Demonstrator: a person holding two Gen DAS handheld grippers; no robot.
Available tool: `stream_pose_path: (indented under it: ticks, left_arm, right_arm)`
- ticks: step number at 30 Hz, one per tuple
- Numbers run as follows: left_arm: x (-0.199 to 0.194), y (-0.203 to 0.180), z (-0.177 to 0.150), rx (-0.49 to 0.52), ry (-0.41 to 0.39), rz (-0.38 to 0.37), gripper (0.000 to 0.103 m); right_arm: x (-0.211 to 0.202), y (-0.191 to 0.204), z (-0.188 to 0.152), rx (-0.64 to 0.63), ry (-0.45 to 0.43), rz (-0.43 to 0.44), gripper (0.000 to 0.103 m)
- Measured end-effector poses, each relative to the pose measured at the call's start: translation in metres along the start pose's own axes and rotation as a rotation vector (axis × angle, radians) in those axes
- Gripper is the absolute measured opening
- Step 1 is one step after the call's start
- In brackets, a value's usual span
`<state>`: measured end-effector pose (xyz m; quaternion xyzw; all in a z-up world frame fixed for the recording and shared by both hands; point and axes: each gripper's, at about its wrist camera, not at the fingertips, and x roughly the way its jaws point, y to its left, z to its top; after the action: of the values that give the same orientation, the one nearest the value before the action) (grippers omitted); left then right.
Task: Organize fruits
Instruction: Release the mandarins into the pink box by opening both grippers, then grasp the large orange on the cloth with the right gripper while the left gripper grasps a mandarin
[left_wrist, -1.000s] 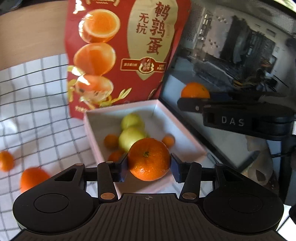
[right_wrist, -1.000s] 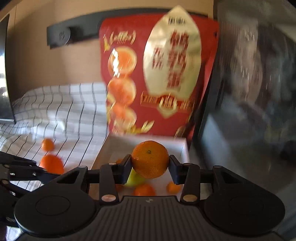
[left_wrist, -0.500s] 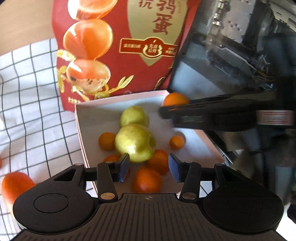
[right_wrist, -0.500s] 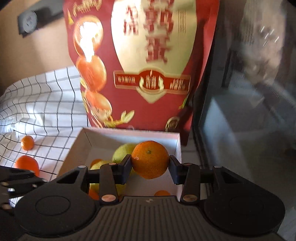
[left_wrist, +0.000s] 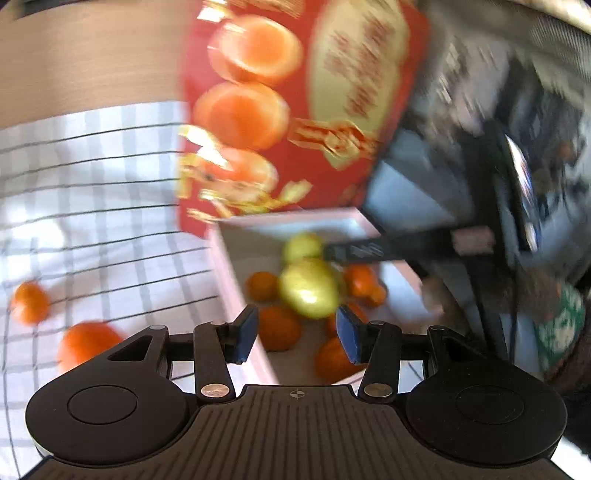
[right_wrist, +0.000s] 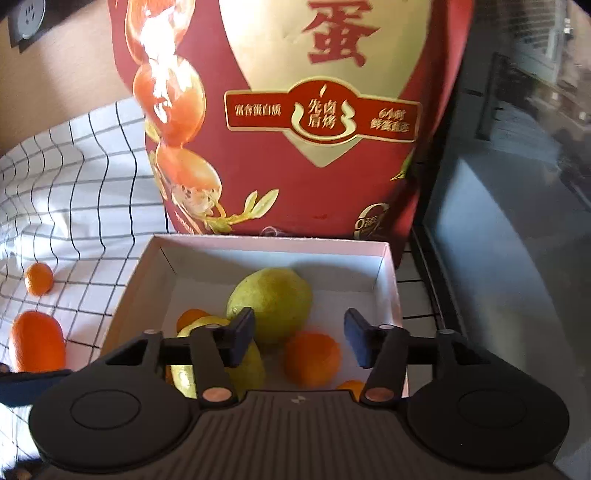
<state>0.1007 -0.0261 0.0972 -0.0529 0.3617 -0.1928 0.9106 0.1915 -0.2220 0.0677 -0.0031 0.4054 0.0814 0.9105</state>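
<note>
On the checked cloth (right_wrist: 85, 177), the white box (right_wrist: 388, 273) is collecting fruit: the right gripper (right_wrist: 299, 338), jaws opening and empty, is hovering above a dropped orange (right_wrist: 312, 358); the left gripper (left_wrist: 295, 334) is hanging spread, empty.

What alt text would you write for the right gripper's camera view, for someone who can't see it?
The right gripper hangs over a white box with its jaws opening and empty; the box holds two yellow-green fruits and several oranges. A red food bag stands behind the box, and two more oranges lie on the checked cloth at left.
</note>
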Motion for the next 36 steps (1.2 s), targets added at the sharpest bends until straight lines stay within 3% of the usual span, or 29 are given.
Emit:
stream_pose_path:
  ticks: [5, 8, 12, 18, 26, 36]
  left_arm:
    - [-0.044, 0.055, -0.015, -0.133, -0.080, 0.091, 0.051]
    - [-0.060, 0.091, -0.031, -0.187, -0.059, 0.176, 0.051]
    - [-0.082, 0.137, -0.060, -0.293, -0.024, 0.278, 0.051]
    - [-0.123, 0.180, -0.092, -0.390, -0.026, 0.363, 0.051]
    - [-0.138, 0.213, -0.110, -0.460, -0.050, 0.333, 0.051]
    - [-0.121, 0.229, -0.117, -0.431, 0.009, 0.248, 0.051]
  right_arm:
    - [-0.032, 0.021, -0.010, -0.013, -0.083, 0.022, 0.063]
    - [-0.053, 0.043, -0.017, -0.065, -0.143, 0.055, 0.070]
    - [-0.071, 0.090, -0.030, -0.194, -0.197, 0.114, 0.073]
    - [-0.064, 0.159, -0.050, -0.312, -0.163, 0.209, 0.076]
    - [-0.034, 0.223, -0.058, -0.347, -0.088, 0.213, 0.076]
    - [0.027, 0.255, -0.054, -0.260, 0.051, 0.154, 0.076]
